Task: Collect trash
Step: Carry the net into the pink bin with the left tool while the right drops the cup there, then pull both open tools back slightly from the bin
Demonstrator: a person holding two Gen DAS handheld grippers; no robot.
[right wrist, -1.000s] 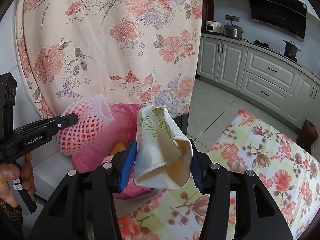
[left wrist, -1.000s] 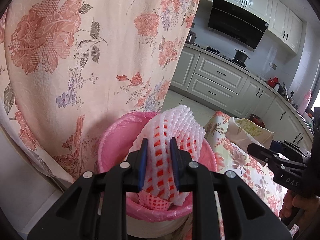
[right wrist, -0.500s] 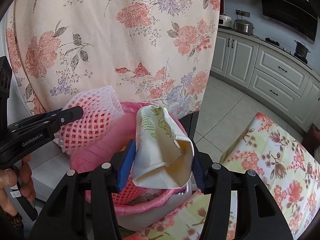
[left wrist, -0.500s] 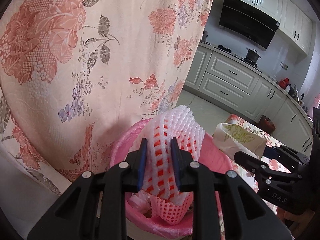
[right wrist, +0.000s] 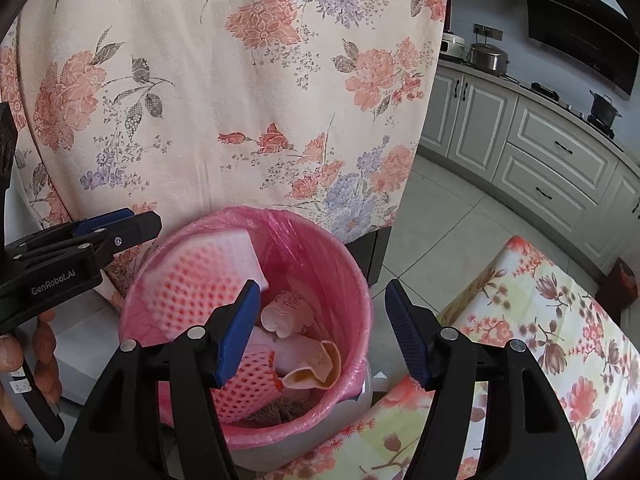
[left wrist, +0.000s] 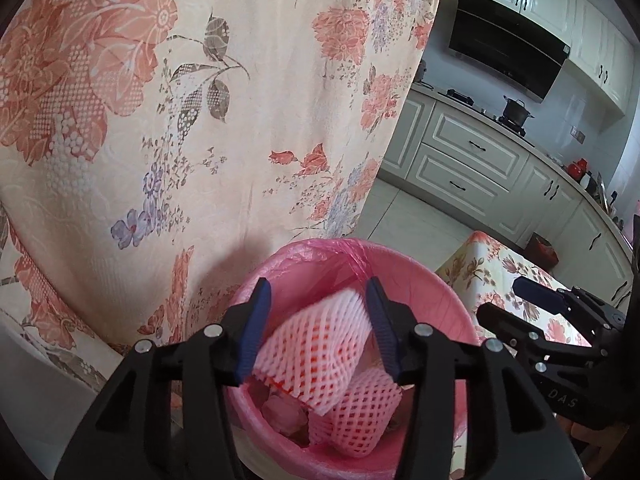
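Observation:
Over the pink-lined bin (left wrist: 404, 258) my left gripper (left wrist: 318, 328) has its jaws opening. A pink foam fruit net (left wrist: 316, 352) shows blurred between and below its blue pads, loose from them and dropping. From the right wrist view the same net (right wrist: 200, 280) falls inside the bin (right wrist: 320, 236), under the left gripper (right wrist: 132, 222). My right gripper (right wrist: 324, 336) hangs above the bin with its jaws opening and nothing between them. The crumpled paper cup (right wrist: 312, 368) lies in the bin by a second cup (right wrist: 284, 312) and another foam net (right wrist: 248, 380).
A floral cloth (right wrist: 240, 100) hangs close behind the bin. A table with a floral cover (right wrist: 540, 320) lies to the right. Beyond are tiled floor (right wrist: 440, 220) and kitchen cabinets (right wrist: 560, 148). A person's hand (right wrist: 40, 344) holds the left gripper's handle.
Both grippers have moved over the bin and opened. The paper cup has dropped from the right gripper into the bin. The foam net has slipped free of the left pads and is falling.

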